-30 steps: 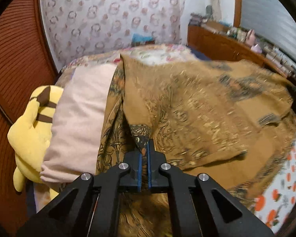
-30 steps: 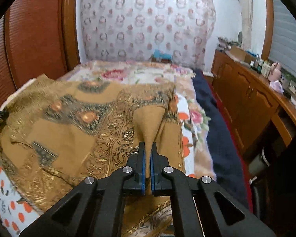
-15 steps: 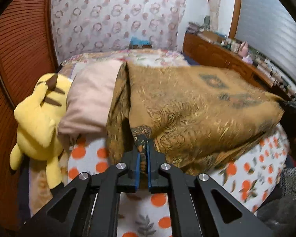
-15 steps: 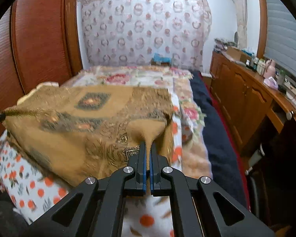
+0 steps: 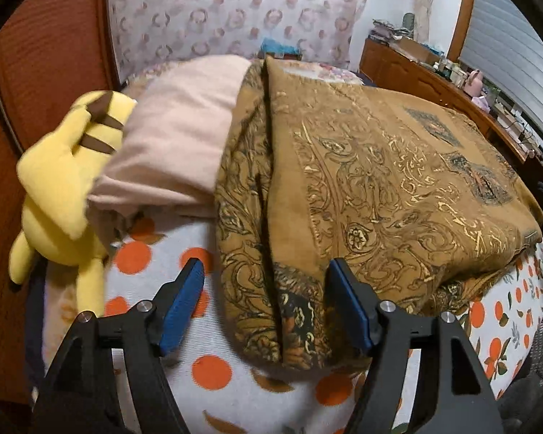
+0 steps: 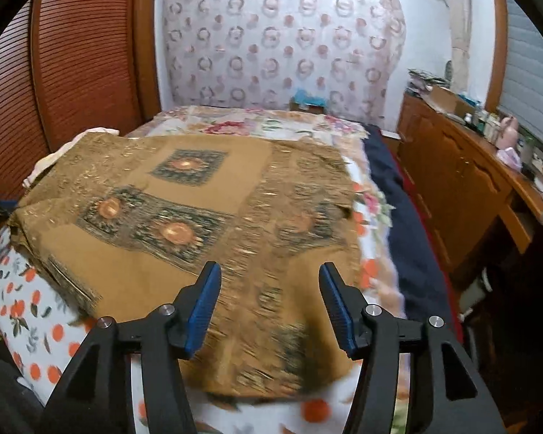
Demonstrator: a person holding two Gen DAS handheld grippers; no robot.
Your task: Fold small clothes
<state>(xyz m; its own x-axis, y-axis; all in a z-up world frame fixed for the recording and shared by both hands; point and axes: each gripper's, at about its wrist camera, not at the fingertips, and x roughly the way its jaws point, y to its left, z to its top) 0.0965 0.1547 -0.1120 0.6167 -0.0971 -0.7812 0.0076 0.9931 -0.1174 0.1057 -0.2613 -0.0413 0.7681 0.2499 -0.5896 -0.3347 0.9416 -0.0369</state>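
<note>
Left wrist view: left gripper [image 5: 266,302] is standing with fingers spread wide, grasping nothing; the brown patterned cloth [image 5: 387,188] is lying doubled on the orange-dotted bedspread [image 5: 213,365], its near corner between the pads; a pink pillow [image 5: 177,137] and yellow plush toy [image 5: 61,188] are lying at far left.
Right wrist view: right gripper [image 6: 269,305] is likewise spread and empty; the cloth's near edge is lying just below it.
Step in hand: one fold appears laid and let go.
Next move: probably regripping an edge for a further fold, keeping layers aligned.
</note>
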